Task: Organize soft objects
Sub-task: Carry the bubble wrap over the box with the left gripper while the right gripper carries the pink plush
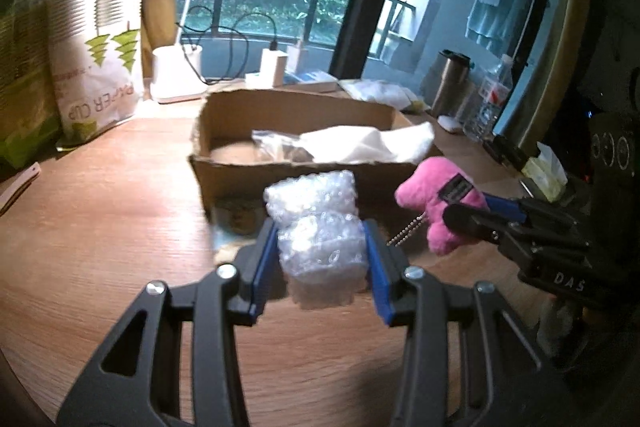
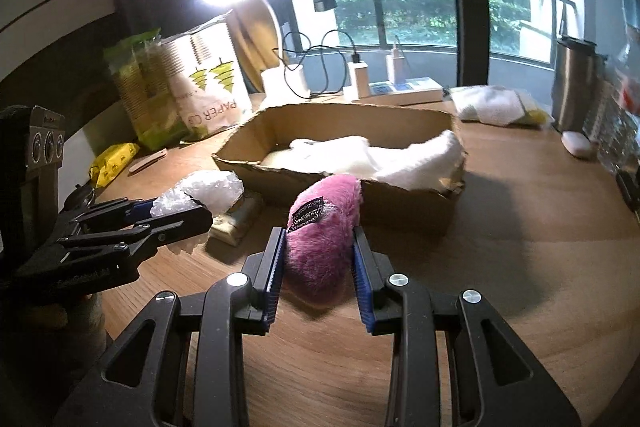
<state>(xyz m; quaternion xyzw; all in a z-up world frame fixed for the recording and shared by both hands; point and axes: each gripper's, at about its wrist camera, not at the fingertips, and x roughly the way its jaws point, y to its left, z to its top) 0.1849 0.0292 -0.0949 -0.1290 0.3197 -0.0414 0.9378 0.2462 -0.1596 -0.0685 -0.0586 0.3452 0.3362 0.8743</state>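
My left gripper (image 1: 322, 247) is shut on a wad of clear bubble wrap (image 1: 320, 227), held above the wooden table just in front of an open cardboard box (image 1: 224, 167). My right gripper (image 2: 318, 251) is shut on a pink plush toy (image 2: 320, 227) with a black label, also in front of the box (image 2: 408, 203). White soft cloth (image 2: 380, 155) and a clear bag (image 1: 276, 143) lie inside the box. In the left wrist view the right gripper (image 1: 460, 205) holds the plush (image 1: 432, 195) to the right. In the right wrist view the left gripper (image 2: 176, 205) holds the bubble wrap (image 2: 208, 191) at left.
A small packet (image 2: 236, 223) lies by the box's front left corner. Paper cup bags (image 2: 200, 87) stand at the back left, a lamp base and chargers (image 2: 360, 79) behind the box. A steel mug (image 2: 572, 83), white cloth (image 2: 492, 107) and a bottle (image 1: 492, 95) stand at the right.
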